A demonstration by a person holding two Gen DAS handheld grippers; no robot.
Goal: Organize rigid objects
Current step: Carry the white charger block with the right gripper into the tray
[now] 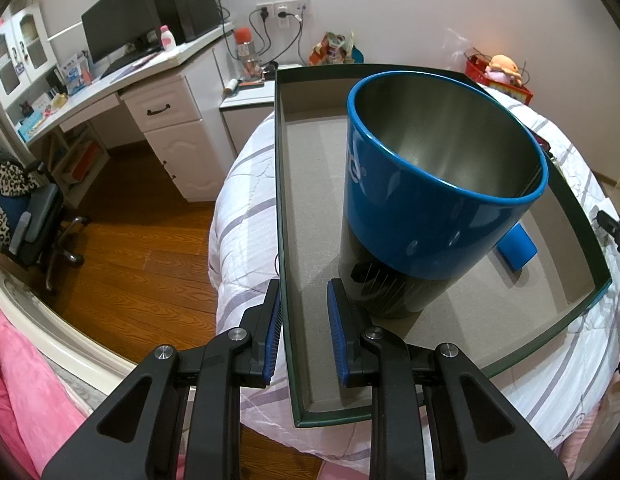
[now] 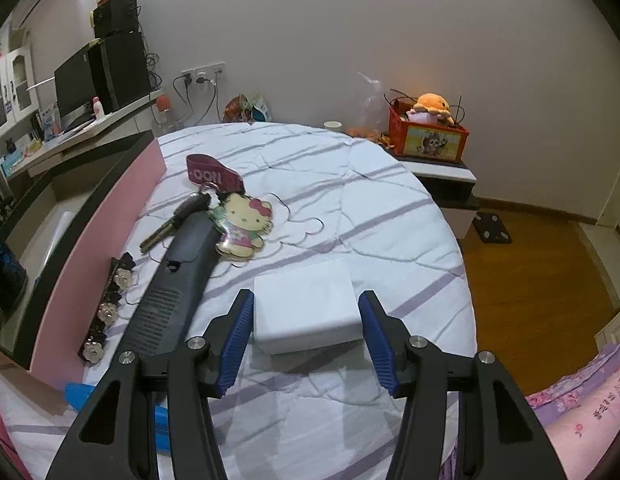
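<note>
A dark-rimmed cardboard box (image 1: pixel 280 200) lies on the striped bed quilt. In it stands a blue cup (image 1: pixel 430 184) with a steel inside and a dark ribbed base, and a small blue block (image 1: pixel 516 250) lies behind it. My left gripper (image 1: pixel 303 292) straddles the box's near wall: the outer pad is at the wall, the inner pad stands apart from it. In the right wrist view a white block (image 2: pixel 306 304) rests on the quilt between the pads of my right gripper (image 2: pixel 307 295), which is open with narrow gaps on both sides.
Left of the white block lie a long black device (image 2: pixel 182 280), a key with a cat keychain (image 2: pixel 242 220) and maroon strap (image 2: pixel 214 174), and a flowered hair clip (image 2: pixel 110 308) beside the box's pink wall (image 2: pixel 110 220). A red crate (image 2: pixel 428 136) sits beyond the bed; a desk (image 1: pixel 150 76) stands left.
</note>
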